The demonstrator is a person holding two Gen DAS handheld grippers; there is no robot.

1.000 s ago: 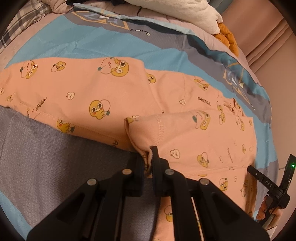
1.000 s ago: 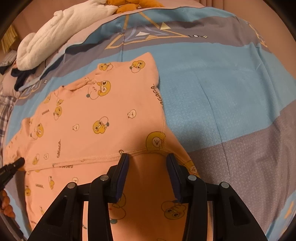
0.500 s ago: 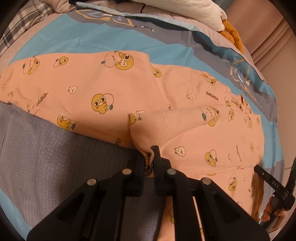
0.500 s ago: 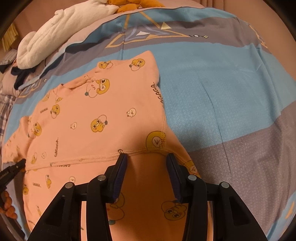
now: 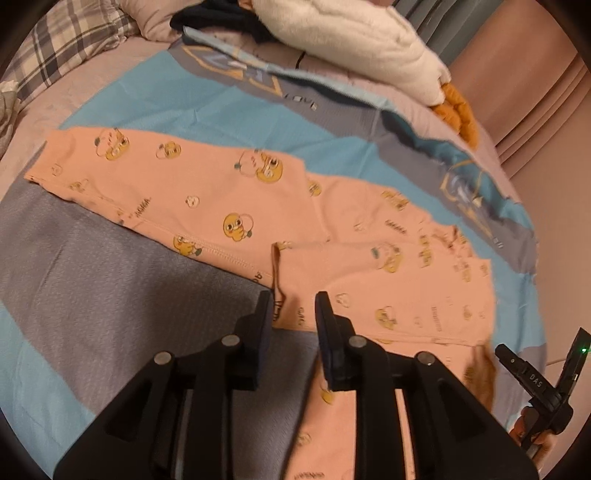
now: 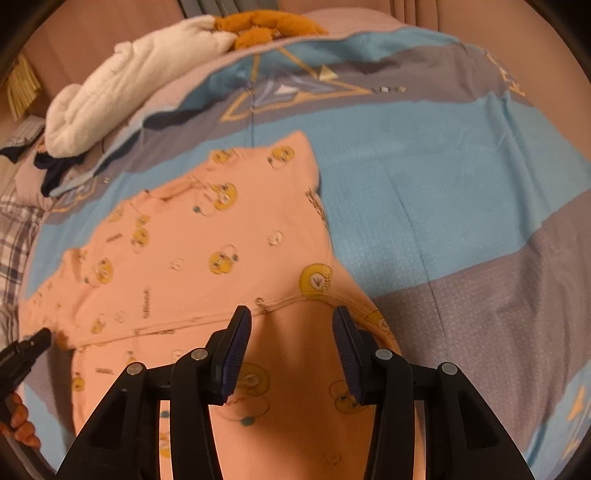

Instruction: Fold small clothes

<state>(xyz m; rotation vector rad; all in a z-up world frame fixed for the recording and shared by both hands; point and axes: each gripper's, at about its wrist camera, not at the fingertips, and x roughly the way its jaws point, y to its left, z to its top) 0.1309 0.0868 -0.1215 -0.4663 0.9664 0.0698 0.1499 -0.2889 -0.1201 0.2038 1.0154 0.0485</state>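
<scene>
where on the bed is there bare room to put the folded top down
Bare duvet lies to the right of the pink top, blue and grey stripes with nothing on them. Another bare grey patch lies below the top's hem, left of the left gripper. The far end is crowded: a white blanket, an orange plush and dark clothes.

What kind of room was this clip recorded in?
Most likely a bedroom: the peach duck-print garment lies on a bed's blue and grey duvet cover, with a plaid pillow and a white fleecy blanket at its far end, and curtains behind.
</scene>
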